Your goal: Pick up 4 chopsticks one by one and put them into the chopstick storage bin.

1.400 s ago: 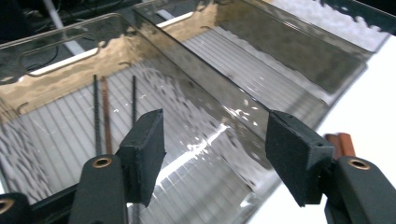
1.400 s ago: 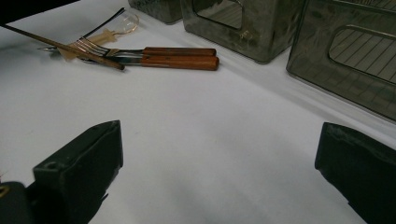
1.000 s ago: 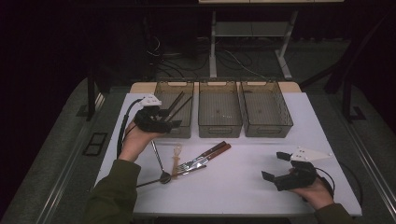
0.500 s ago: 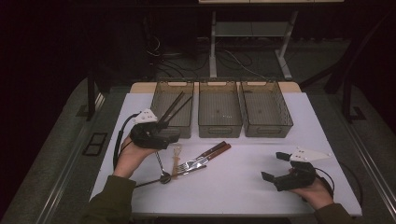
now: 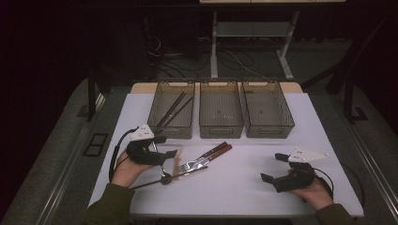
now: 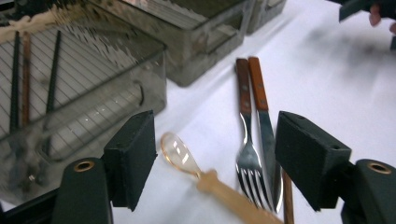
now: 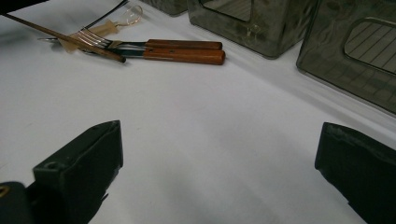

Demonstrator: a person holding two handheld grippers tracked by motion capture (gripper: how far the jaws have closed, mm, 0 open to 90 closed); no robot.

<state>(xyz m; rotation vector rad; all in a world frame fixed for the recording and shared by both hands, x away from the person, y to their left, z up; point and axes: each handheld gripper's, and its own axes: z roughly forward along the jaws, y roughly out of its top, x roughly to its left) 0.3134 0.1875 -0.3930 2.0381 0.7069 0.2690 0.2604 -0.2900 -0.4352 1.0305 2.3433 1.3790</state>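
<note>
Left gripper (image 6: 215, 154): I hold the jaws apart above the amber spoon (image 6: 180, 156), not touching.
Right gripper (image 7: 219, 172): jaws apart, empty.

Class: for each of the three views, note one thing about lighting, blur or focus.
High view: bright white table, surroundings nearly black. Left gripper view: smoky clear plastic bin smeared by motion blur; steel fork with wooden handle fairly sharp. Right gripper view: near black jaws soft, evenly lit.
</note>
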